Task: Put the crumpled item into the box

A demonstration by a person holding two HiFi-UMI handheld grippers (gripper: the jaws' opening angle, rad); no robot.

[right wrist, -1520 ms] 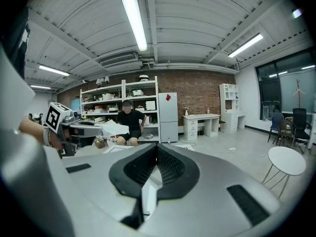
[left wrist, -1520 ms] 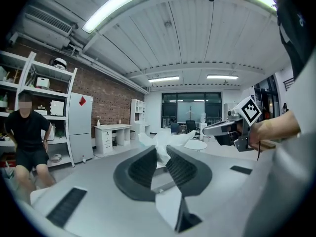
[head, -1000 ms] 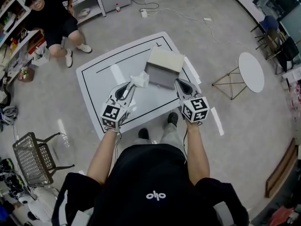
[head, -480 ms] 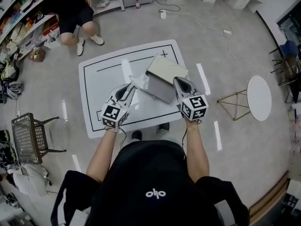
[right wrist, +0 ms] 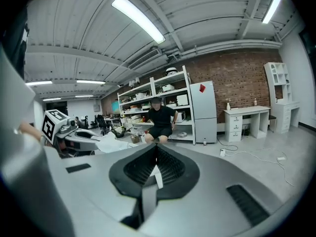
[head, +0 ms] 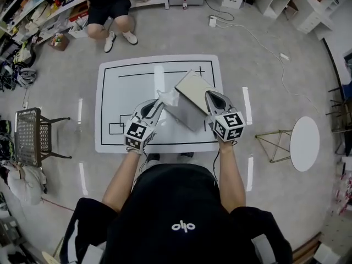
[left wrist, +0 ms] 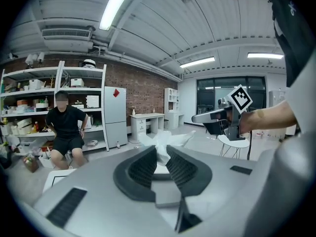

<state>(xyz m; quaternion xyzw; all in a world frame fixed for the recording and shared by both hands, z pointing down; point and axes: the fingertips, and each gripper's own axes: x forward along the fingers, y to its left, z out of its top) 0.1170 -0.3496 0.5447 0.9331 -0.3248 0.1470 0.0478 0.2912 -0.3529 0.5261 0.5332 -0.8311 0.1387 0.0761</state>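
Note:
The crumpled item is a wad of white paper (head: 167, 97). It sticks up from my left gripper (head: 159, 100), whose jaws are shut on it (left wrist: 163, 141). The box (head: 191, 88) has a cream top and grey sides, and stands on the white floor mat (head: 126, 87) just right of the paper. In the head view it lies between the two gripper tips, and neither gripper view shows it. My right gripper (head: 211, 95) hovers over the box's right edge. Its jaws stand closed (right wrist: 155, 164), with only a thin pale sliver between the pads.
A person (head: 110, 1) sits by the shelves at the far left. A wire chair (head: 30, 139) stands left of the mat. A round white side table (head: 305, 143) stands to the right. A power strip and cable (head: 212, 21) lie beyond the mat.
The head view has swung and the mat now sits squarer in frame. Both grippers keep their pose by the box, and the left still holds the paper.

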